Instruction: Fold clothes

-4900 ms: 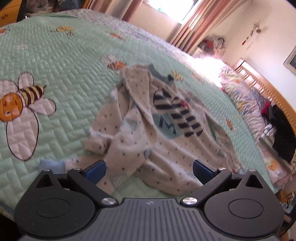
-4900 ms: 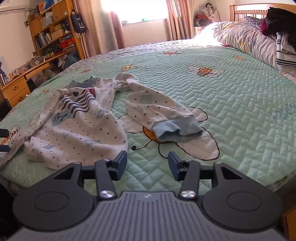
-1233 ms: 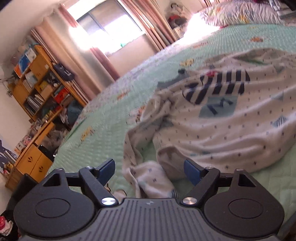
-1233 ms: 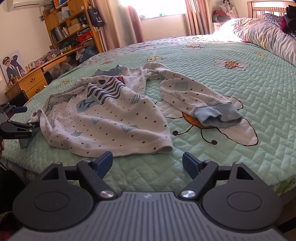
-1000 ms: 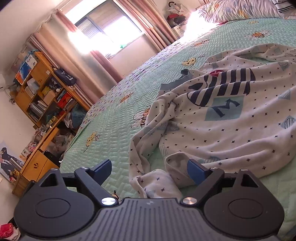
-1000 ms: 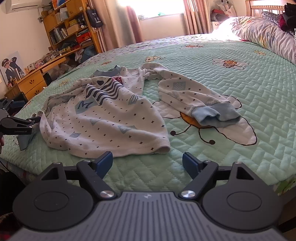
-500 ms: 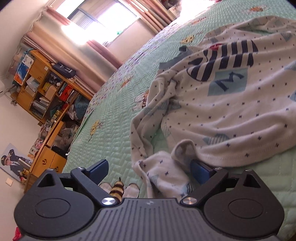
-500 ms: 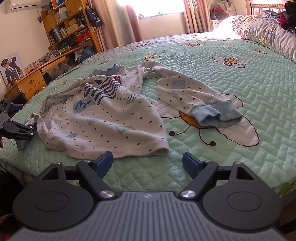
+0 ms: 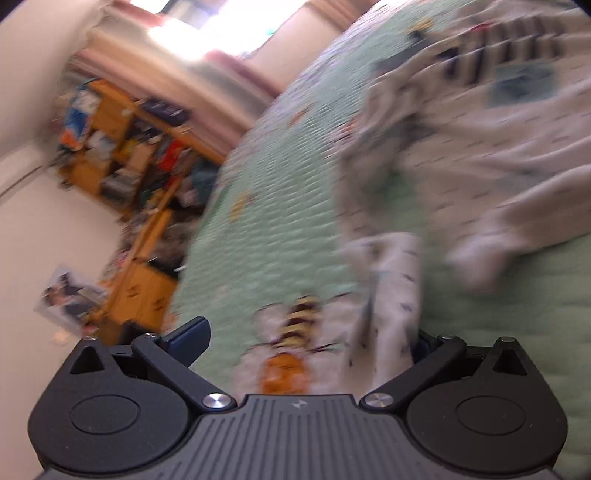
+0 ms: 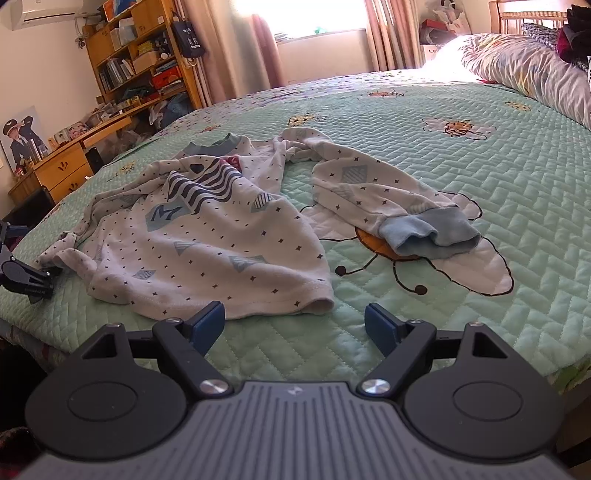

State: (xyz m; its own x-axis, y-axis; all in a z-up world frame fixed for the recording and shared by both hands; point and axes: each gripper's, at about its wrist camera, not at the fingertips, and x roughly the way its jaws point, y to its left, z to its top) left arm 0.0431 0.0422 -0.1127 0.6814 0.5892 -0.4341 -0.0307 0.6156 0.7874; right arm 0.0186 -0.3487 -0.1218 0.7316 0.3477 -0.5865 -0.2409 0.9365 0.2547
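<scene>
Nearest to us, our right gripper [image 10: 293, 321] hangs over the front edge of the bed [image 10: 517, 192], its blue-padded jaws standing well apart with only bare quilt between them, touching nothing. Just beyond them lies the hem of the shirt [image 10: 207, 236], a soft white knit dotted with small dark stars, with pale blue patches, a dark striped print and a letter M on the chest; it is spread crumpled and front-up on the mint-green quilt, whose surface is stitched in a herringbone pattern and printed with bees. One sleeve [image 10: 384, 199] runs out to the right and ends in a thick light-blue ribbed cuff [image 10: 432, 230] lying on a large bee print. At the left edge of the right wrist view our left gripper [image 10: 26, 275] sits by the shirt's other, bunched sleeve. In the blurred left wrist view, that gripper's [image 9: 310, 341] jaws have just been opening and now stand wide; the bunched sleeve end [image 9: 393, 295] lies between them, close against the right jaw, and we cannot tell whether it touches it. Farther off, a striped pillow [image 10: 528, 70] rests at the head of the bed, and wooden shelves [image 10: 140, 55] line the wall by the curtained window [image 10: 310, 18].
</scene>
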